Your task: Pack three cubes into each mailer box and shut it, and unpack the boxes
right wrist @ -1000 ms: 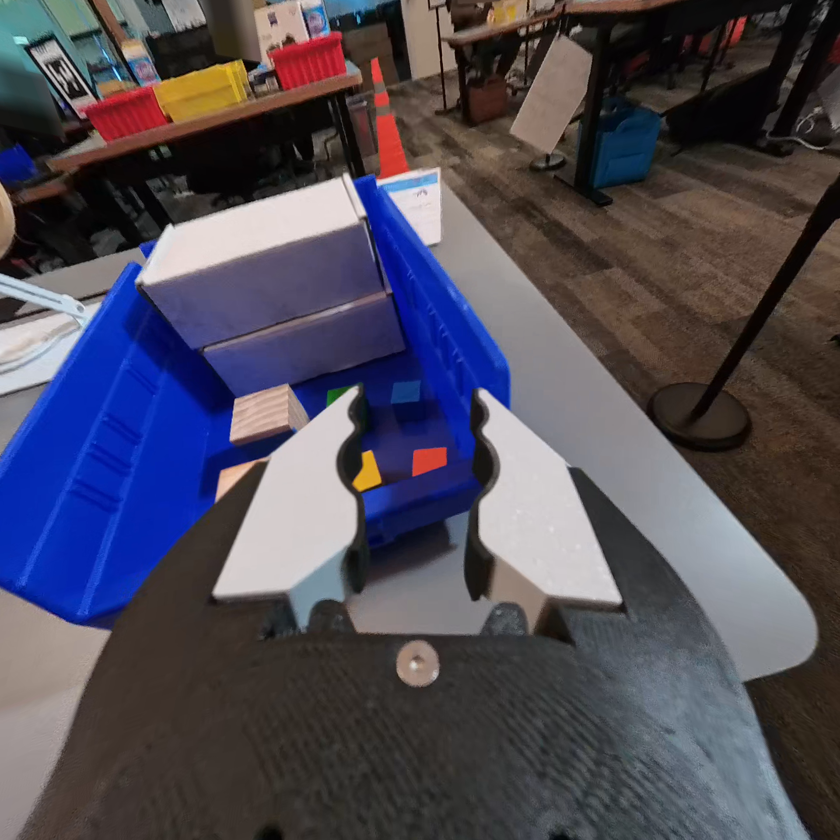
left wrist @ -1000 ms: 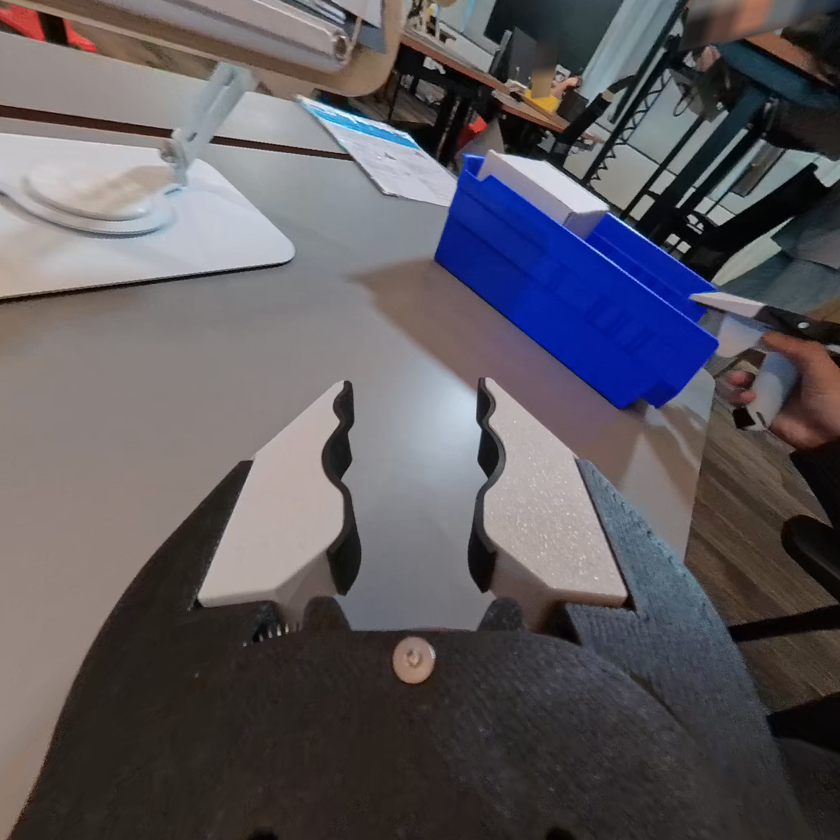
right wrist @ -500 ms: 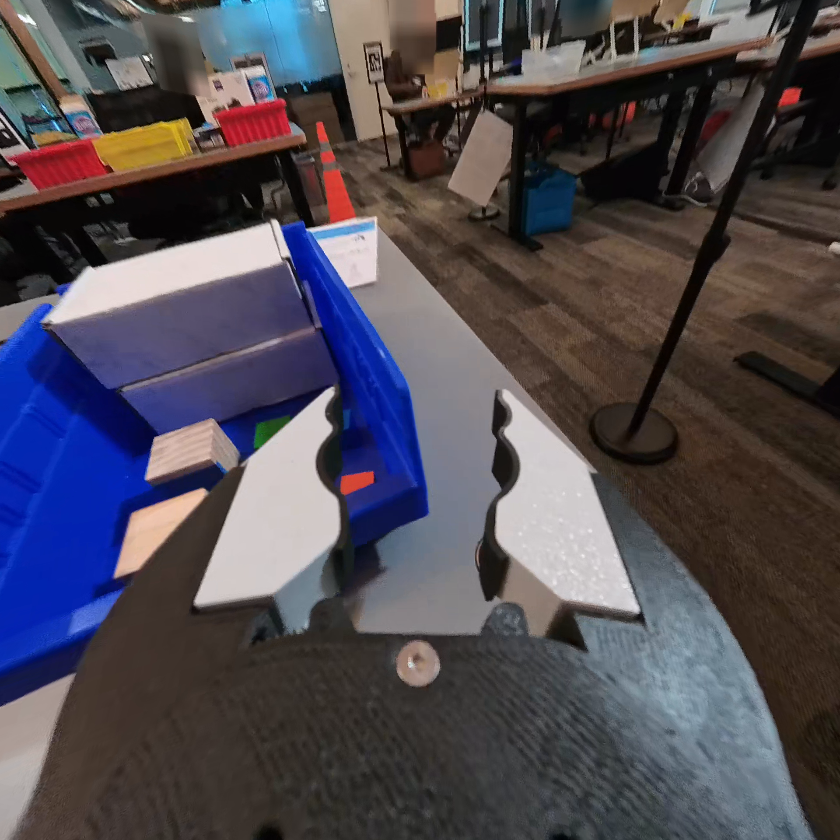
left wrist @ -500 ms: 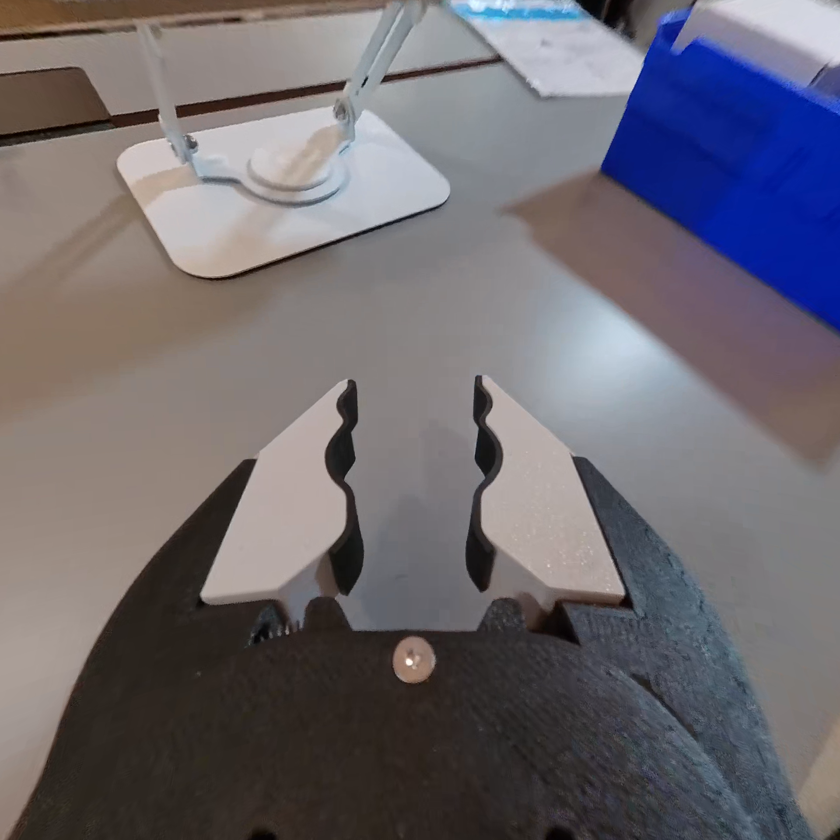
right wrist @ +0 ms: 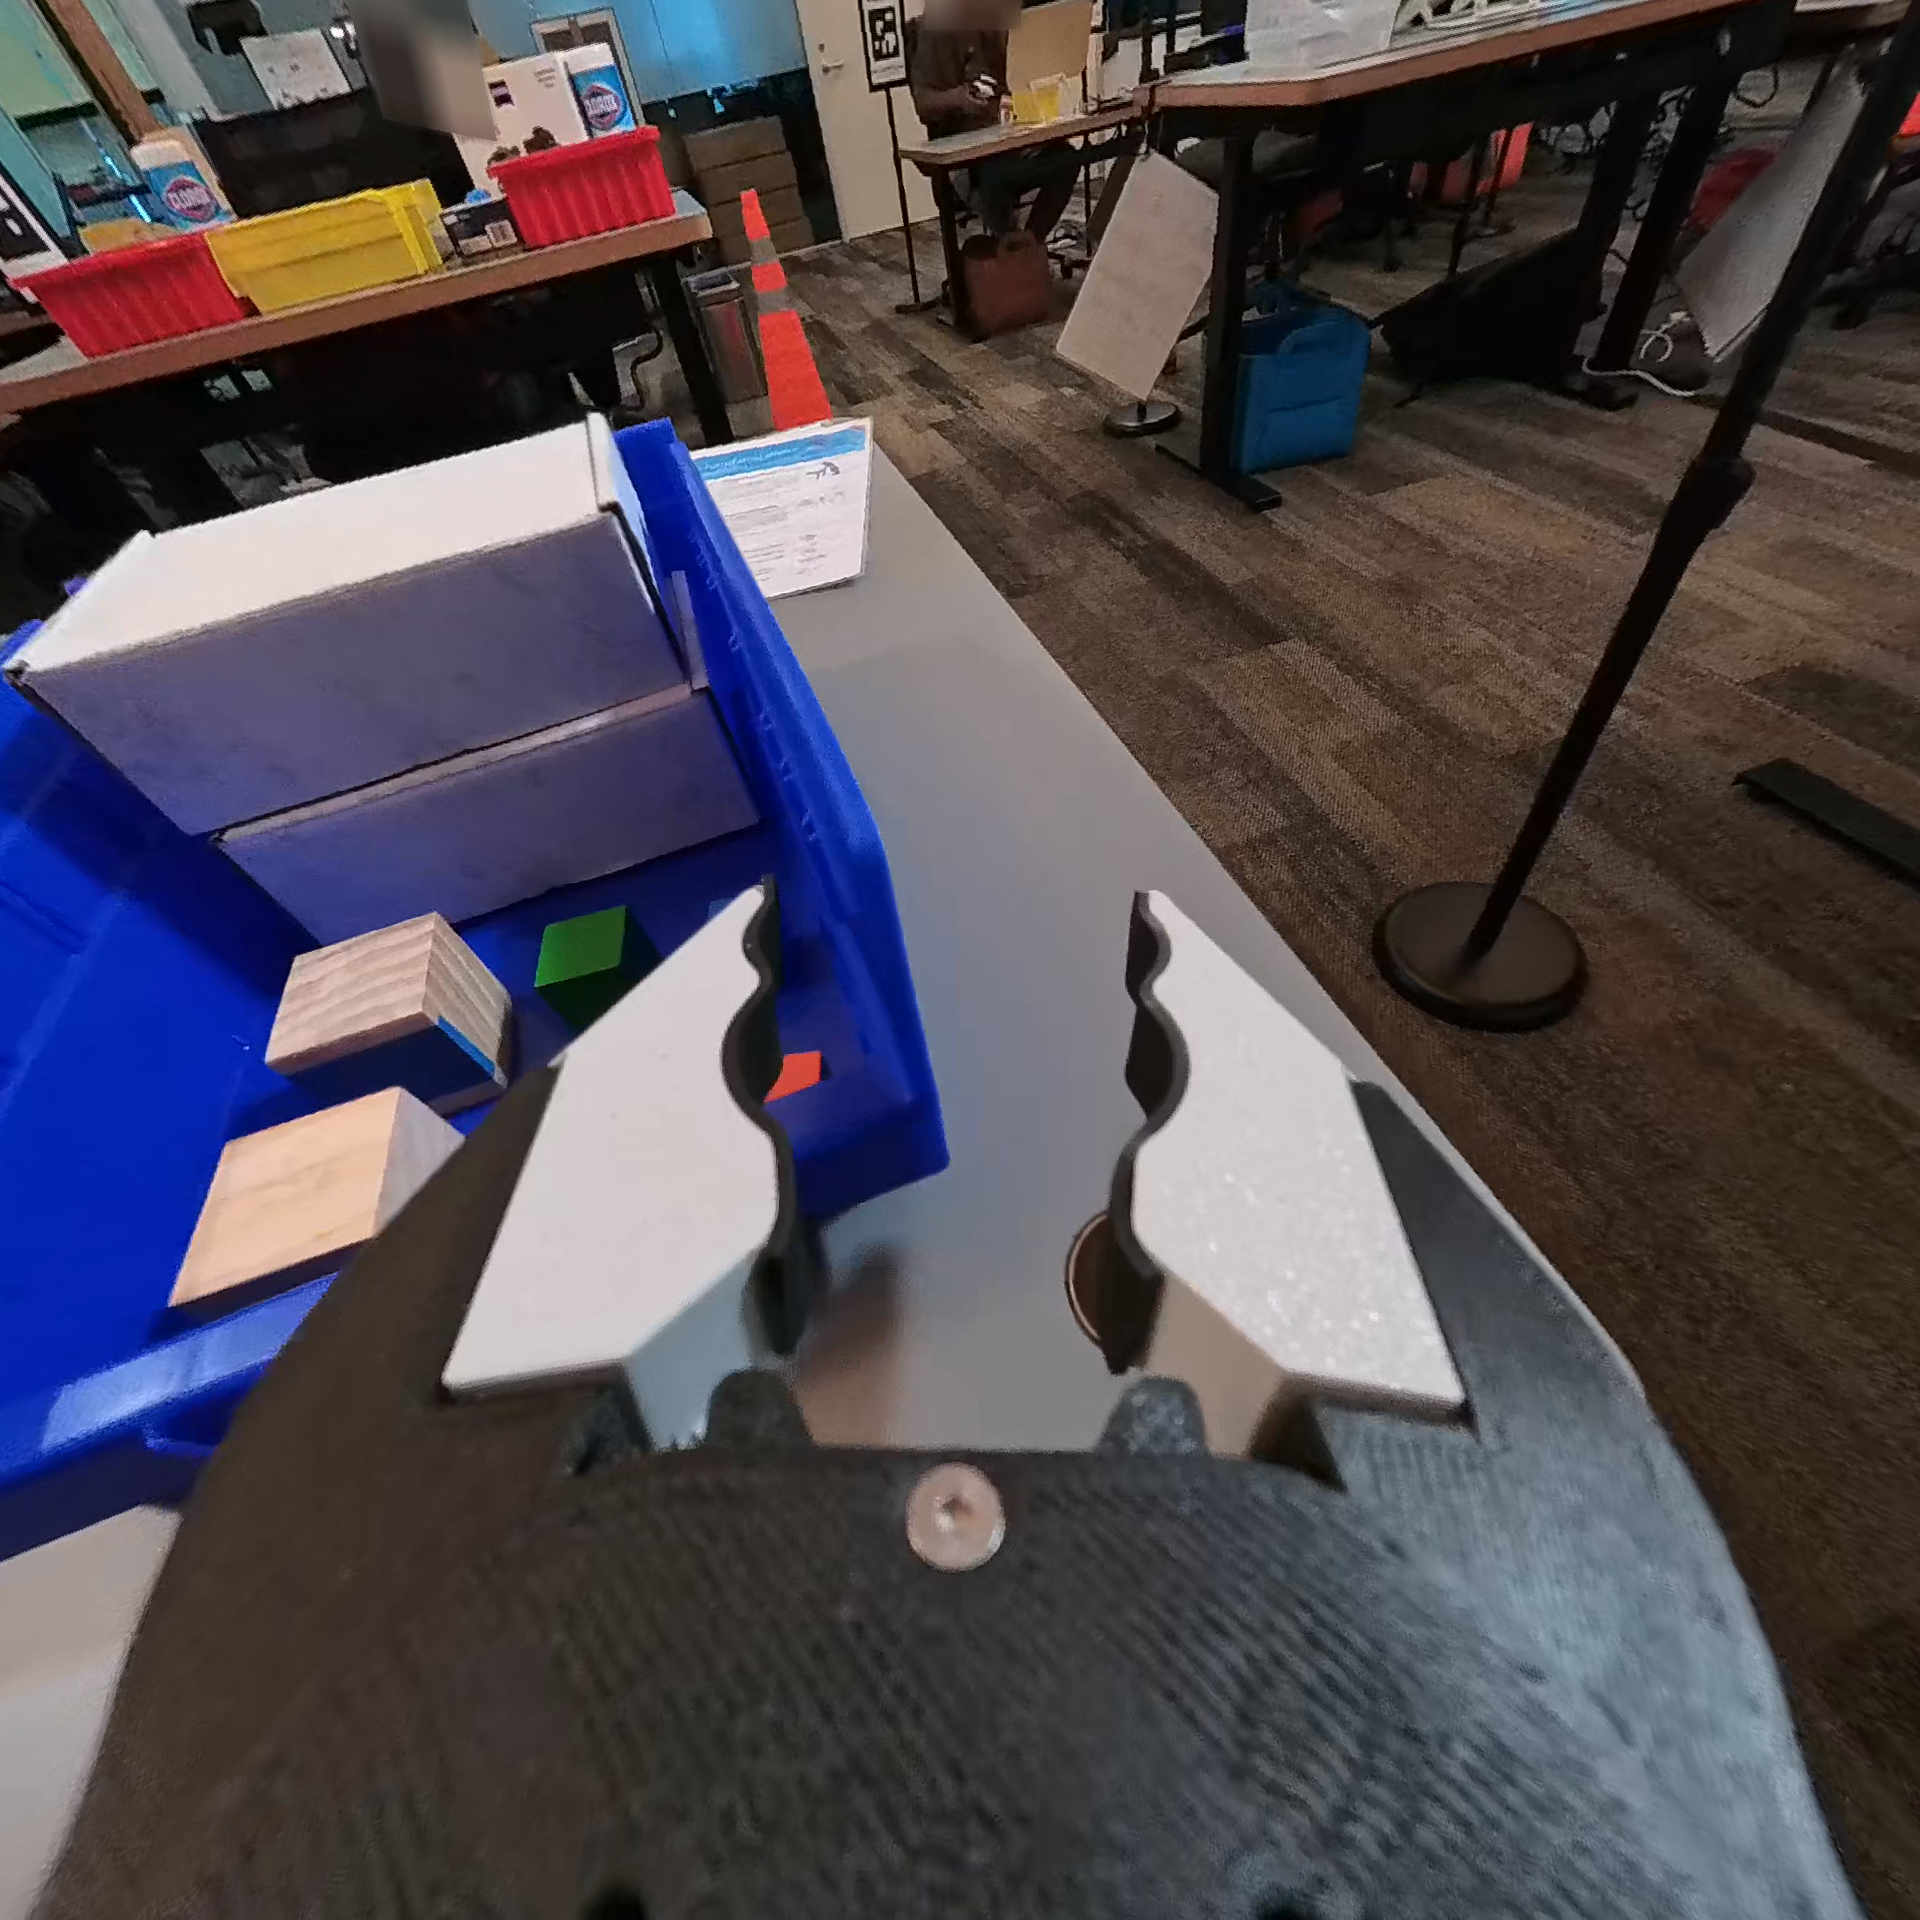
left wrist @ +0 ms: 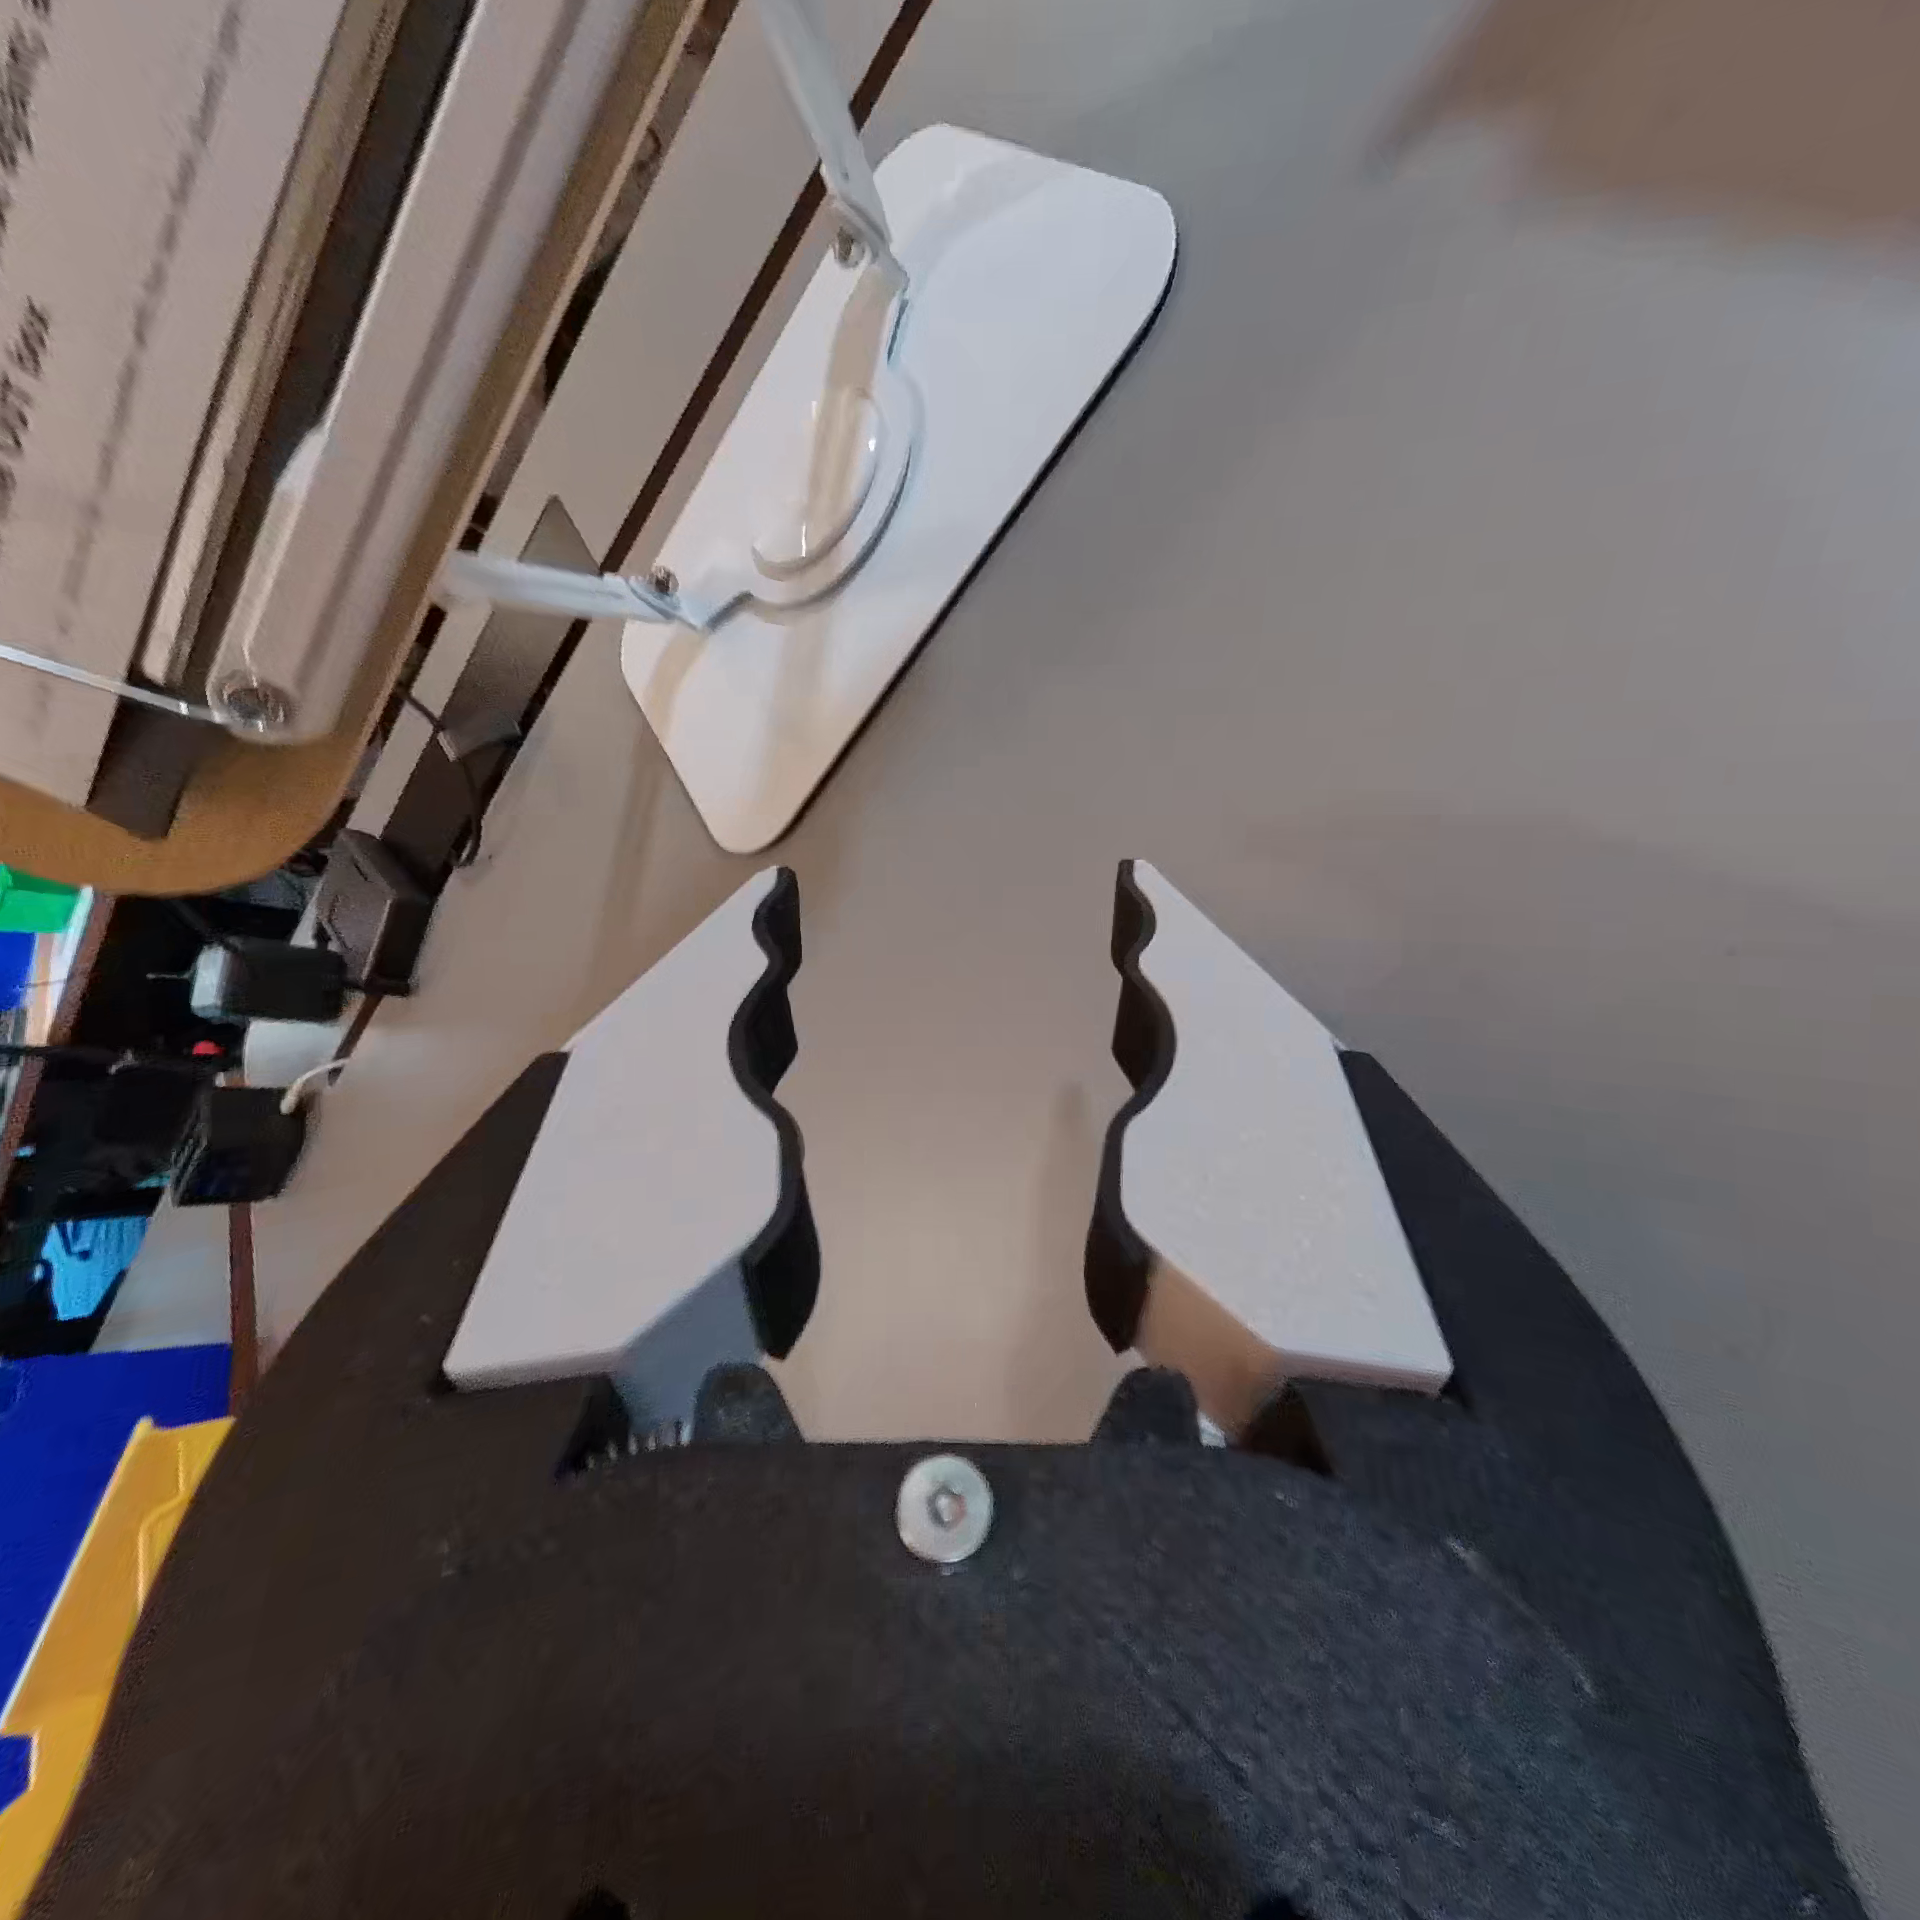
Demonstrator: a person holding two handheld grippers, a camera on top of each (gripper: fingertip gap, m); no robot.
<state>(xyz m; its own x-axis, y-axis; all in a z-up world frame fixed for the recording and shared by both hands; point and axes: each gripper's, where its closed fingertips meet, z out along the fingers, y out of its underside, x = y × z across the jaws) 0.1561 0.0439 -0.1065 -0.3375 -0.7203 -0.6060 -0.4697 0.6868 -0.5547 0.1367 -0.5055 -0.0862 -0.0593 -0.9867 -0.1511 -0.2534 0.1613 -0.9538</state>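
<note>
Both tools are empty and hanging over the grey worktop (right wrist: 997,790), so no cube or box is in hand yet. The right gripper (right wrist: 951,904) has its jaws spread wide with nothing between them, and it sits just beside the near right corner of the blue bin (right wrist: 821,831), over bare worktop, not over the contents; this looks like a pause before reaching in. Inside the bin two white mailer boxes (right wrist: 353,644) are stacked against the far wall, both with lids down, which keeps the near floor of the bin free for the loose cubes. There lie two wooden cubes (right wrist: 390,992), a green cube (right wrist: 587,951) and a sliver of a red-orange one (right wrist: 795,1075) partly hidden behind the gripper's left finger. The left gripper (left wrist: 951,883) is likewise wide apart and holding nothing, rolled over so that it faces bare worktop and the white base plate of a stand (left wrist: 914,468), well away from the bin, which does not show in its view. Packing seems not to have begun; a box would probably need lifting out first.
</note>
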